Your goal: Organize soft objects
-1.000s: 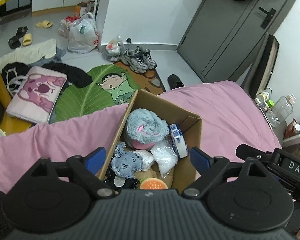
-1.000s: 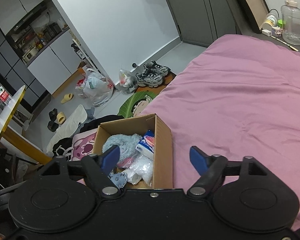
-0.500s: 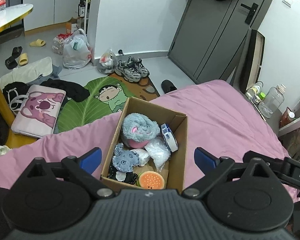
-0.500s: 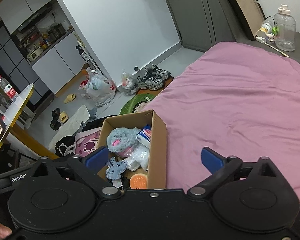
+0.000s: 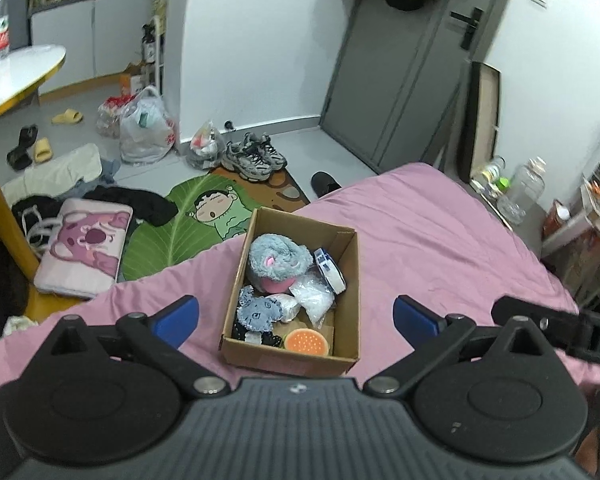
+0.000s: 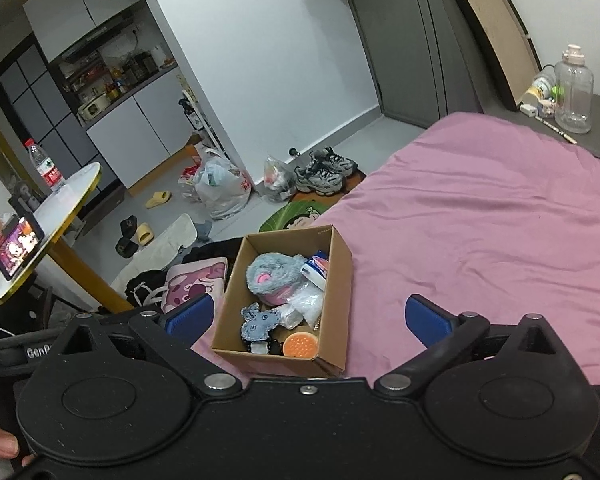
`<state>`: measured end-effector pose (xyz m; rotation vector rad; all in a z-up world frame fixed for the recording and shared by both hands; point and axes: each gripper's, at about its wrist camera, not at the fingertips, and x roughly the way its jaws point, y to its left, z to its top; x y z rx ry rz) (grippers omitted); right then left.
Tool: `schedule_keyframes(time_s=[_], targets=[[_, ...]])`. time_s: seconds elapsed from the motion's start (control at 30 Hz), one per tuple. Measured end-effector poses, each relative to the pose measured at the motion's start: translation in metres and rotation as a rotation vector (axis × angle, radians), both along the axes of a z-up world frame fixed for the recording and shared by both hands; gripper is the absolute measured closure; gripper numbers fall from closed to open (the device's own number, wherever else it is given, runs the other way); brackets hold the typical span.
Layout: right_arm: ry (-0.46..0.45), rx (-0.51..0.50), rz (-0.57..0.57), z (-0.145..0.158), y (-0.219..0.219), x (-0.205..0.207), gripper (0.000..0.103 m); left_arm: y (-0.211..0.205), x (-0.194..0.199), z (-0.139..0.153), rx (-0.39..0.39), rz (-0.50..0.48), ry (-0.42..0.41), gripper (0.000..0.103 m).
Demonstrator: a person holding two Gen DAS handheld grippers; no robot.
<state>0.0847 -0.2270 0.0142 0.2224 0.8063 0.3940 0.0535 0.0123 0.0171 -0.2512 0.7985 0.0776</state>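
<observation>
An open cardboard box (image 5: 348,276) (image 6: 338,280) sits on the pink bed (image 5: 420,240) (image 6: 480,240) near its foot edge. Inside lie a fluffy grey plush (image 5: 278,256) (image 6: 274,274), a small blue-grey elephant toy (image 5: 258,312) (image 6: 260,322), a clear plastic bag (image 5: 312,300), a blue-white pack (image 5: 330,270) and an orange burger toy (image 5: 305,342) (image 6: 299,345). My left gripper (image 5: 296,318) is open and empty, held above and behind the box. My right gripper (image 6: 308,316) is open and empty, also back from the box.
Past the bed, the floor holds a green leaf rug (image 5: 188,220), grey sneakers (image 5: 252,156), plastic bags (image 5: 144,128), a pink cushion (image 5: 84,244) and clothes. A round white table (image 6: 48,216) with a phone stands at left. Bottles (image 6: 572,88) stand beside the bed at right.
Both grippers have pulled up and back from the box, which now looks smaller and wholly visible. Both stay open and empty.
</observation>
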Motion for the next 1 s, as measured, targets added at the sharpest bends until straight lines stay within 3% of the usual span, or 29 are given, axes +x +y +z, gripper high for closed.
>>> schedule_keyframes(time_s=[0.6,1.0], targets=[[-0.063,-0.038,0.028,0.041,0.001,-0.053,0.000,-0.002,-0.059,0.040,0.011,-0.033,-0.082,0.000],[-0.058,-0.030,0.020,0.047,-0.011,-0.080,0.000,-0.001,-0.089,0.052,0.017,-0.038,-0.098,0.000]])
